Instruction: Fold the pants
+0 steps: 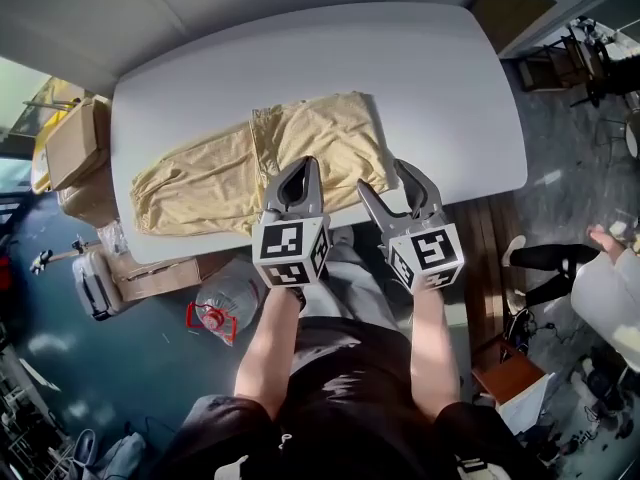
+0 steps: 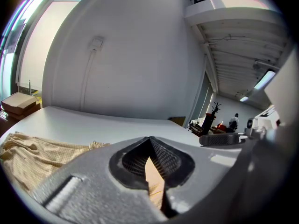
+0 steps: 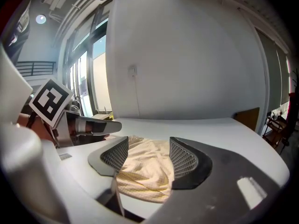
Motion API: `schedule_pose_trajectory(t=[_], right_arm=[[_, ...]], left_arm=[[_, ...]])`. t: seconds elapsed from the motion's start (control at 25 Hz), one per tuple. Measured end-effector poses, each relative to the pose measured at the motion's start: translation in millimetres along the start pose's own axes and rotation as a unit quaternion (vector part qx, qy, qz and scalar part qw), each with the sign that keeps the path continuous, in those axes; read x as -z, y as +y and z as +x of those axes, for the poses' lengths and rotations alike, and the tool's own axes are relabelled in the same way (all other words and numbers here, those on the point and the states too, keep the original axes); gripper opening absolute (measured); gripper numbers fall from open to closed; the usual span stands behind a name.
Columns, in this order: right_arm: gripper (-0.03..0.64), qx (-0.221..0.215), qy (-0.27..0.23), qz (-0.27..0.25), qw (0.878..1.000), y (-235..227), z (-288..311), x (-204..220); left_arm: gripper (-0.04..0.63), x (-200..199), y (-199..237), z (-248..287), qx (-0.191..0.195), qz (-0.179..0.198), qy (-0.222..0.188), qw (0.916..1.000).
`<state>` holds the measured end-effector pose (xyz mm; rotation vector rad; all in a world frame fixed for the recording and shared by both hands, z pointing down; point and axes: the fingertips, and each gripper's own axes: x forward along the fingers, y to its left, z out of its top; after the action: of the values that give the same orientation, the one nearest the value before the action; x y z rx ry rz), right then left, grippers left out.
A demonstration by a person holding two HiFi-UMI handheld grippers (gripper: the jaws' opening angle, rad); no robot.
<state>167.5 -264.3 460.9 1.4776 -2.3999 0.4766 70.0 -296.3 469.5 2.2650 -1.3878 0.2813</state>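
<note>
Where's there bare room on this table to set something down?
The white rounded table is bare along its far side and at its right end. Its near left is crowded by the pale yellow fabric pants, the left tool and the right tool.

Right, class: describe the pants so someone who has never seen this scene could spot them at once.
Find the big white table. The pants lie on its left half, toward the near edge. They are pale yellow cloth, the only thing lying on the tabletop; the brown boxes sit off its left end.
</note>
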Motion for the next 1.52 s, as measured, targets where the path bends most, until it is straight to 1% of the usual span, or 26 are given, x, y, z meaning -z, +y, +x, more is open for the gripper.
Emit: schedule_pose_trajectory(t=[0.08,0.2,0.28,0.44,0.6,0.8,1.04,1.2,1.44,1.52], right_arm=[[0.276,-0.001,0.015,0.019,1.0,-6,3,12],[0.275,-0.002,0.043,0.032,0.999,-14,9,33],[0.259,0.0,0.062,0.044,0.997,-20,14,48],[0.256,0.015,0.093,0.065,0.993,-37,25,76],[0.256,0.019,0.124,0.089,0.988,-48,38,104],[0.256,0.022,0.149,0.111,0.982,-59,48,134],[0.253,0.012,0.165,0.125,0.978,-64,54,151],[0.197,0.006,0.178,0.118,0.977,-62,55,153],[0.126,-0.002,0.231,0.079,0.97,-57,60,164],[0.074,-0.006,0.239,0.074,0.968,-55,62,164]], left_arm=[[0.004,11,-1,8,-0.001,-0.005,0.011,0.9999],[0.005,25,-3,19,-0.002,-0.01,0.024,0.9997],[0.005,33,-3,25,-0.005,-0.013,0.031,0.9994],[0.004,49,-2,37,-0.012,-0.022,0.048,0.9985],[0.004,70,-3,45,-0.018,-0.028,0.069,0.997],[0.005,91,3,54,-0.027,-0.037,0.088,0.995],[0.004,108,5,63,-0.032,-0.042,0.104,0.9932],[0.005,117,3,65,-0.032,-0.045,0.113,0.992],[0.005,121,3,64,-0.031,-0.045,0.119,0.9914],[0.004,119,4,64,-0.033,-0.046,0.118,0.9914]])
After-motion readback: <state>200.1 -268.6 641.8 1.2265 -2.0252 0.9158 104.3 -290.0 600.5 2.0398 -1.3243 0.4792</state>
